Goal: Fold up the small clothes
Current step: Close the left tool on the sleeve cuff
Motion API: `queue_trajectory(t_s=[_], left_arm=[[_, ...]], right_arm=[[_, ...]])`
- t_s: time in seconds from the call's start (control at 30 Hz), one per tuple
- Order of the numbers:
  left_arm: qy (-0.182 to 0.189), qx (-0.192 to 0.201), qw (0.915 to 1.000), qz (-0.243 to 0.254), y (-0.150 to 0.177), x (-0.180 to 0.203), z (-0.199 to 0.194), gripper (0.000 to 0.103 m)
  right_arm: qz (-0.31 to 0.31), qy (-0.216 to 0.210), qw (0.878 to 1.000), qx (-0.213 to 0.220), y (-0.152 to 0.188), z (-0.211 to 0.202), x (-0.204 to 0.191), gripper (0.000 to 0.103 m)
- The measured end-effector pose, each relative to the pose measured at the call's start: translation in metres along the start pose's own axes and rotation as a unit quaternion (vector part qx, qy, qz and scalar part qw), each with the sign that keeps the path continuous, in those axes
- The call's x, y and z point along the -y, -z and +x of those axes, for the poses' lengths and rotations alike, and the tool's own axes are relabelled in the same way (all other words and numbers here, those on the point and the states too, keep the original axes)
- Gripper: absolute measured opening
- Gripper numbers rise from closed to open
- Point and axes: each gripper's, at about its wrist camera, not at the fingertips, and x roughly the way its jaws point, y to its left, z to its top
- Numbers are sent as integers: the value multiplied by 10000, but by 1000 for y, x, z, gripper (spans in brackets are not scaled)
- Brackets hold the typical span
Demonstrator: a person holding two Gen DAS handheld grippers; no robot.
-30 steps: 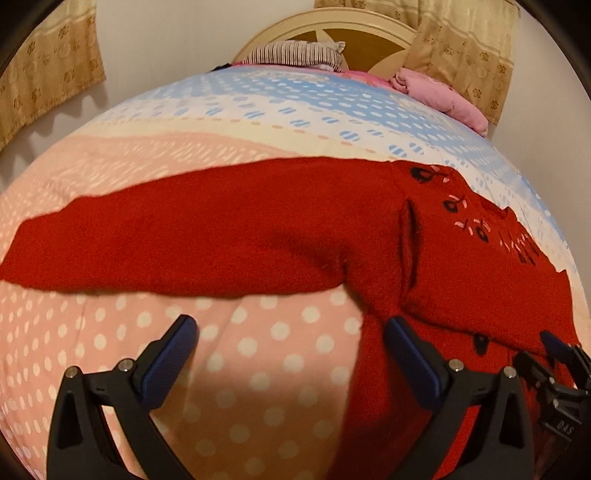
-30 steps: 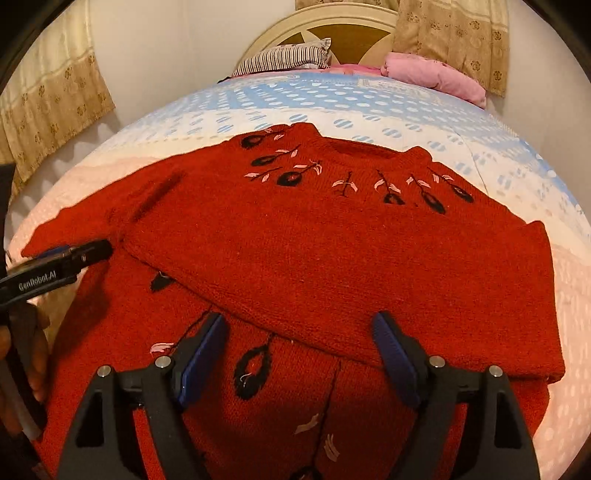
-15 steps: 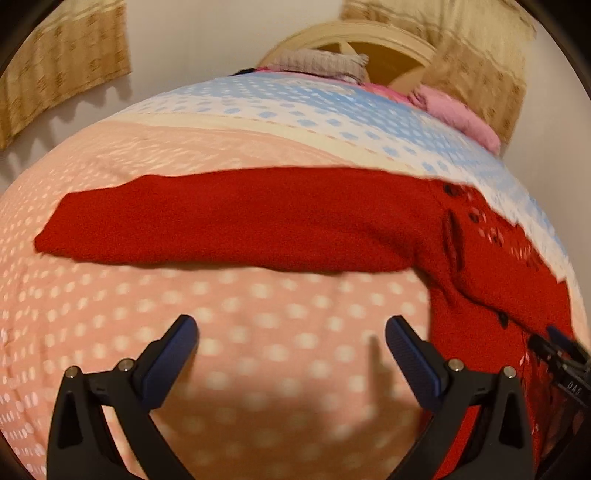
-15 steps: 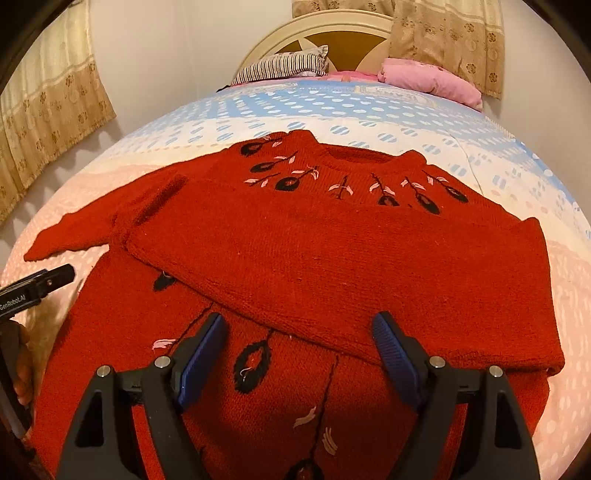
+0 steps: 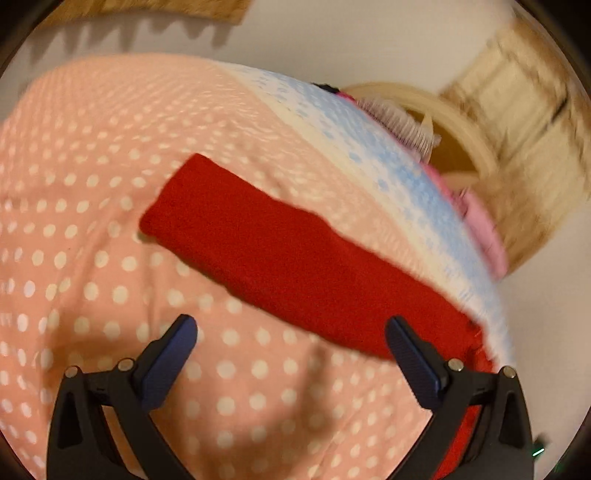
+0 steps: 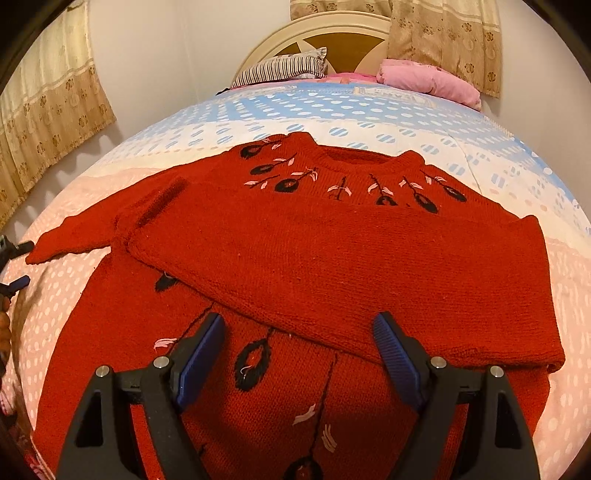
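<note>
A red knitted sweater (image 6: 332, 258) with black and pink embroidery lies flat on the bed. One sleeve is folded across its chest; the other sleeve (image 5: 288, 258) stretches out straight over the pink dotted cover. My right gripper (image 6: 299, 350) hovers open over the sweater's lower front, nothing between its blue pads. My left gripper (image 5: 291, 354) is open above the bedcover, just short of the outstretched sleeve, its cuff end up and to the left. In the right wrist view the left gripper's fingertips (image 6: 16, 266) peek in at the far left edge.
The bed cover (image 5: 92, 295) is pink with white dots near me and blue and white further up. A striped pillow (image 6: 284, 68) and a pink pillow (image 6: 428, 79) lie by the cream headboard (image 6: 314, 29). Curtains hang at both sides.
The left gripper has swung left along the outstretched sleeve and rolled, so the sleeve now runs diagonally in its view. The right gripper has stayed put, still open.
</note>
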Motion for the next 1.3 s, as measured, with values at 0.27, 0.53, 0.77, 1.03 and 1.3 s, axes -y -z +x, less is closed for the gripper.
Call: queue_trajectory(t_s=[0.27,0.53,0.77,1.03,1.3], left_arm=[[863,91,9916,-957,-11,-29,3,103],[1108,462,9886,-904,-25,-40,5,103],[1008,470,9907,-782,-36,-38,12,103],[502,459,9965,-479,-41,-29,20,73],[376,218,9988,-233,-42,-38,31,10]], right_arm=[[-21,38,10000,5,1,0,-1,84],[-1,28,10000,20,1,-1,-1,84],[-2,26,10000,22,1,-1,-1,84],[37,0,10000,47,0,-2,0,84],[48,-7,10000,55,0,-2,1,84]])
